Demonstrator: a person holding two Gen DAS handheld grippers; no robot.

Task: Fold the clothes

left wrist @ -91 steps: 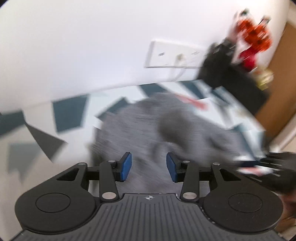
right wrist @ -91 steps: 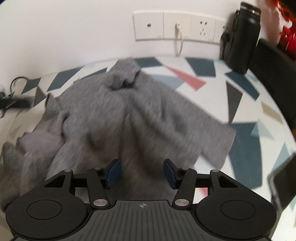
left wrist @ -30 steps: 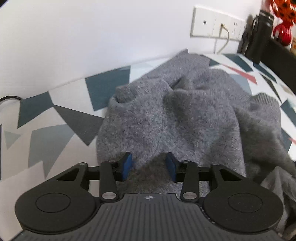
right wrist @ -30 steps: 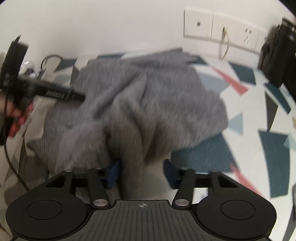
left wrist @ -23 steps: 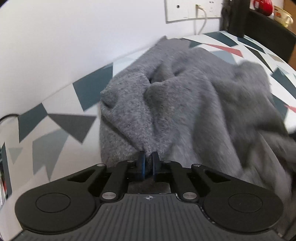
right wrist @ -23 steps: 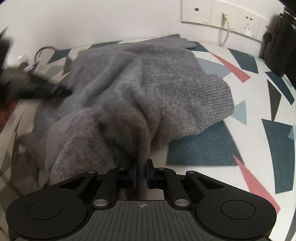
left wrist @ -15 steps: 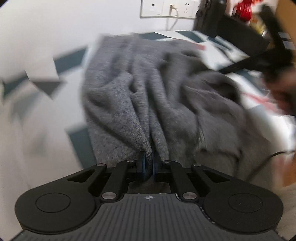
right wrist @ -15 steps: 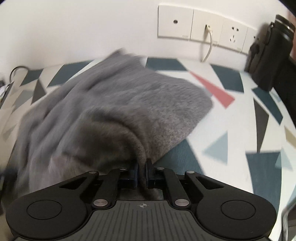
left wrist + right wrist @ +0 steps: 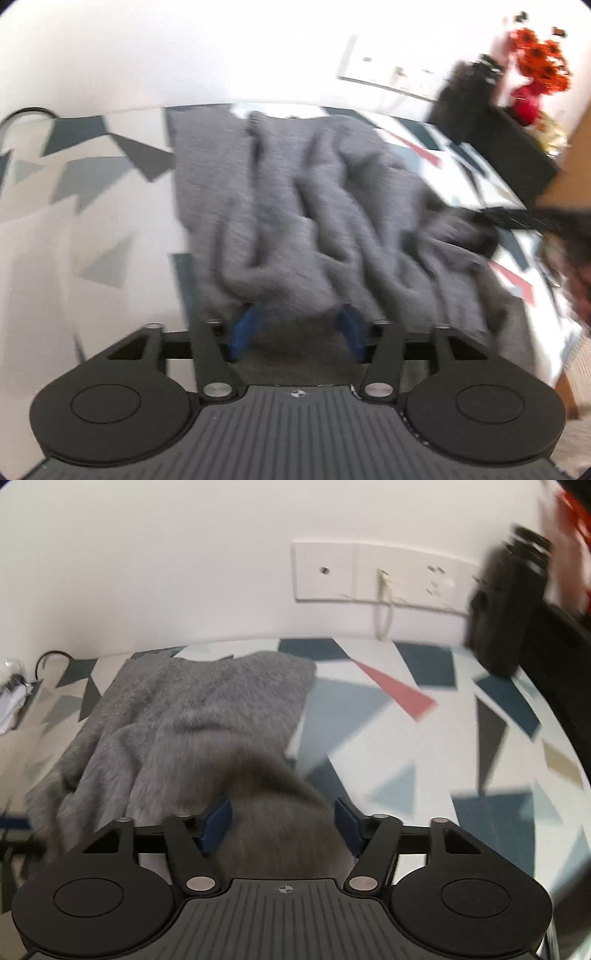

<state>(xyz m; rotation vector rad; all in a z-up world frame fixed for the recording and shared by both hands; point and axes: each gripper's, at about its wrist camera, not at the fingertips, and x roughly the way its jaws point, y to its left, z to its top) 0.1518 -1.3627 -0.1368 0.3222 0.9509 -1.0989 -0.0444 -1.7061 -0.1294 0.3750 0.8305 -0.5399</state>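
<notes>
A grey knitted sweater (image 9: 314,206) lies stretched in long wrinkles on the table with the triangle pattern (image 9: 92,206). My left gripper (image 9: 296,326) sits at its near edge. Its jaws are opening, and the sweater's hem lies loose between the blue pads (image 9: 243,328). In the right wrist view the sweater (image 9: 192,716) spreads to the left and a dark hump of it rises between the pads of my right gripper (image 9: 282,821). Those jaws are opening too and stand wide. In the left wrist view the right gripper (image 9: 517,216) is a dark blur at the sweater's far right side.
White wall sockets (image 9: 380,572) with a plugged cord sit behind the table. A black bottle (image 9: 506,609) and a red vase of orange flowers (image 9: 528,99) stand at the back right. A dark cable (image 9: 51,657) loops at the back left. The patterned tabletop (image 9: 406,738) lies bare right of the sweater.
Half a second ago both grippers were shut on folds of the sweater; now both pairs of jaws stand apart. The sweater has been drawn out longer and flatter.
</notes>
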